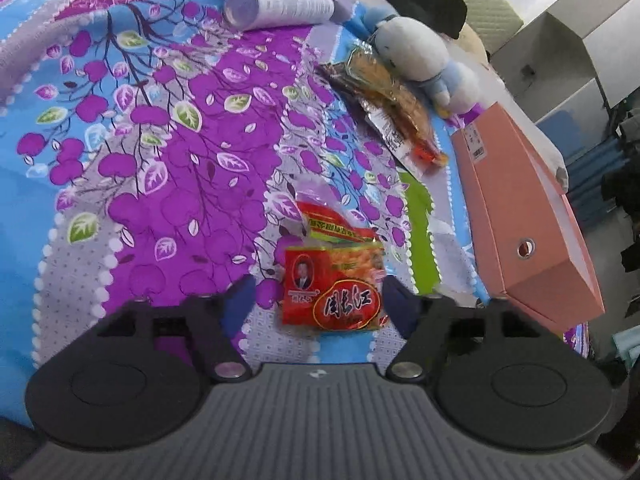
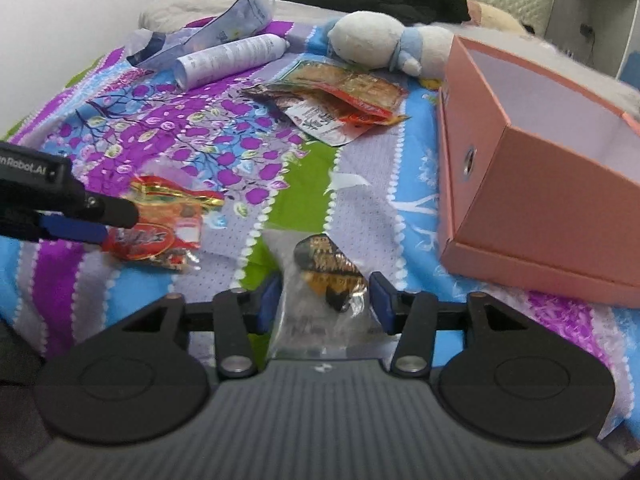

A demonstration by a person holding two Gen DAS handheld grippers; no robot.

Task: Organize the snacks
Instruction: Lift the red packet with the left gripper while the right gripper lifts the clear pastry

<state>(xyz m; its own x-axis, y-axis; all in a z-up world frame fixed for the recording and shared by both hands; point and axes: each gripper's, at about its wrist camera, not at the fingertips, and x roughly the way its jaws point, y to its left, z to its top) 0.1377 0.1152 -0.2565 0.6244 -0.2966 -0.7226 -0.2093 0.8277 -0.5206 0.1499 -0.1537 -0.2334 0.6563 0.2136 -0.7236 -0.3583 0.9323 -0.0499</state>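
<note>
We hold our left gripper (image 1: 320, 296) low over a flowered bedspread (image 1: 168, 184), and its blue-tipped jaws stand wide apart on either side of a red snack packet (image 1: 332, 284) that lies flat on the cloth; neither pad presses on it, so it is not gripped. From the right wrist view the same gripper (image 2: 102, 226) reaches in from the left edge, with the red packet (image 2: 160, 224) lying at its tips. Our right gripper (image 2: 326, 300) is about half open around a clear bag with a dark brown and gold snack (image 2: 328, 272) inside; the bag sits between the blue pads, but we cannot tell whether they touch its loose plastic. To the right stands an open pink cardboard box (image 2: 532, 216), tilted on the bedspread, its pale inside showing nothing in it that we can see. Further back, a heap of orange and brown snack packets (image 2: 340, 100) lies just in front of a white and blue soft toy (image 2: 372, 40), which rests beside the far corner of the box. A white tube (image 2: 232, 60) lies on its side toward the far left, next to a crumpled pale pouch (image 2: 244, 12).
</note>
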